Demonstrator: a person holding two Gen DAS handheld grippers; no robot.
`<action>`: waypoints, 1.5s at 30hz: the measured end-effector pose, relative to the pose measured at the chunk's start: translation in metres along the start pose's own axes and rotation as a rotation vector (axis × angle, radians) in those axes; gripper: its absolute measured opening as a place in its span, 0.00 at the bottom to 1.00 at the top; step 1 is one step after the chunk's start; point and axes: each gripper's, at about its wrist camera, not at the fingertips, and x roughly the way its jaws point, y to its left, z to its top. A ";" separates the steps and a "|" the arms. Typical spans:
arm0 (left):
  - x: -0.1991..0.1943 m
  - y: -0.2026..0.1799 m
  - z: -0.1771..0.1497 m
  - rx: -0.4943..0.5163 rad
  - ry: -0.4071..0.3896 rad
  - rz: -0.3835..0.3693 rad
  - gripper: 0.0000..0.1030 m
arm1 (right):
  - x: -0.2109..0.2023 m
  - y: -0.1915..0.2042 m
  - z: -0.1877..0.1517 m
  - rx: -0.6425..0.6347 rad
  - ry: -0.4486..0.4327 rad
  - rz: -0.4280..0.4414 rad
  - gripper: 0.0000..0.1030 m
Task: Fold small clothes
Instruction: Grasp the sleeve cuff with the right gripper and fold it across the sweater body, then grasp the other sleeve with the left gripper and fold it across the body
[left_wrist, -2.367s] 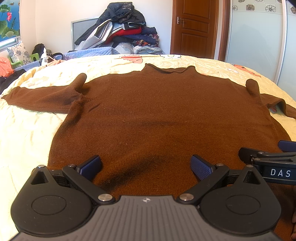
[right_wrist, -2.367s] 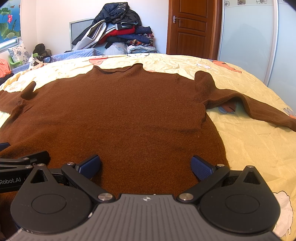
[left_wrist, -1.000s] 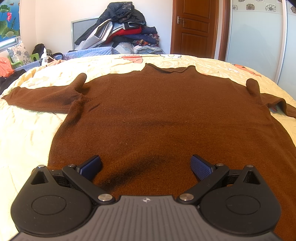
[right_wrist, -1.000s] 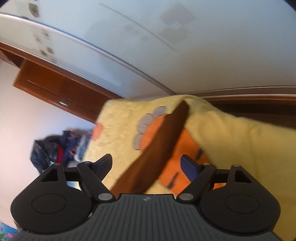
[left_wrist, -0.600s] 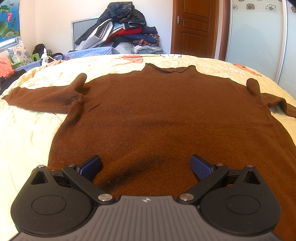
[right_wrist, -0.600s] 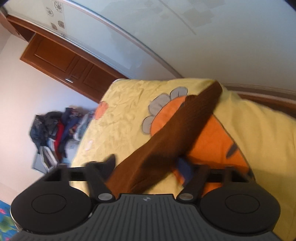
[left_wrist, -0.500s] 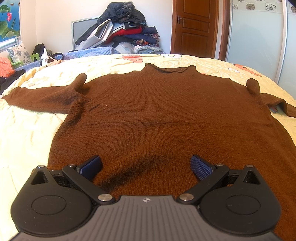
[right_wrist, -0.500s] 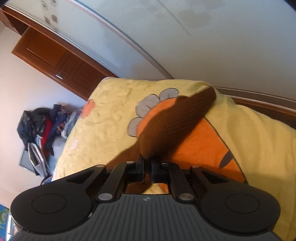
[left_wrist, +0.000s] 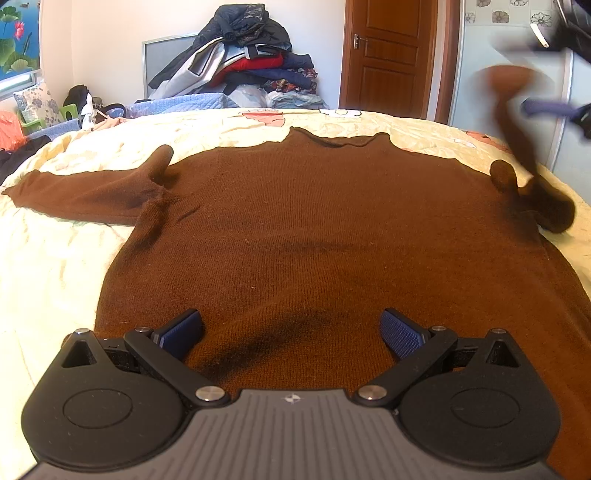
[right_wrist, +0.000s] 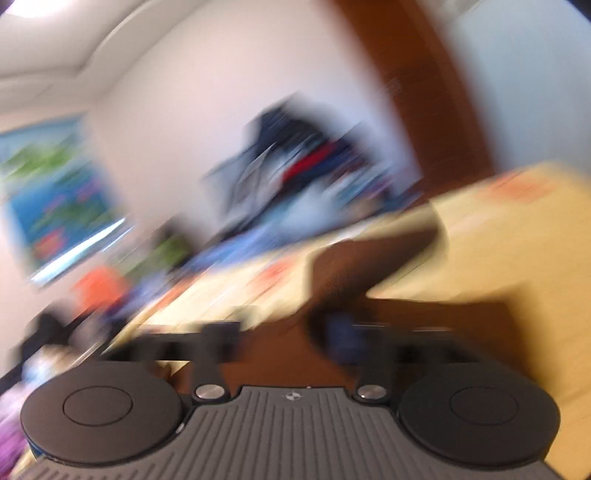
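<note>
**Right sleeve in the air over the spread sweater**

While the left gripper (left_wrist: 291, 334) hangs with its jaws wide apart over the hem, nothing pinched between its blue pads (left_wrist: 400, 332), the brown sweater (left_wrist: 314, 236) lies flat on the yellow bedspread (left_wrist: 48, 266), neck toward twelve o'clock. Its left sleeve (left_wrist: 85, 194) stretches flat toward nine o'clock. Toward two o'clock the right sleeve (left_wrist: 515, 122) stands up off the bed, its cuff end blurred in the air and its lower part bunched at the shoulder. Just beside that cuff, at the frame's edge, shows the right gripper (left_wrist: 554, 74), smeared by motion; its fingers appear spread on either side of the cuff, one above and one below, and its jaws have just been opening. In the right wrist view everything is streaked, and brown knit (right_wrist: 369, 258) sits ahead of the fingers; whether the pads touch it, I cannot tell. Beyond the bed, around twelve o'clock, rises a pile of clothes (left_wrist: 243, 59), with a wooden door (left_wrist: 388, 55) to its right.
</note>
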 end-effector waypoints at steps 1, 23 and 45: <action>0.000 0.000 0.000 -0.002 -0.001 -0.003 1.00 | 0.004 0.012 -0.011 -0.006 0.014 0.034 0.82; 0.095 0.017 0.104 -0.417 0.218 -0.300 0.18 | -0.008 -0.023 -0.121 -0.012 0.133 -0.125 0.95; 0.100 0.087 0.114 -0.111 0.098 0.227 0.12 | -0.014 -0.028 -0.120 0.035 0.130 -0.067 1.00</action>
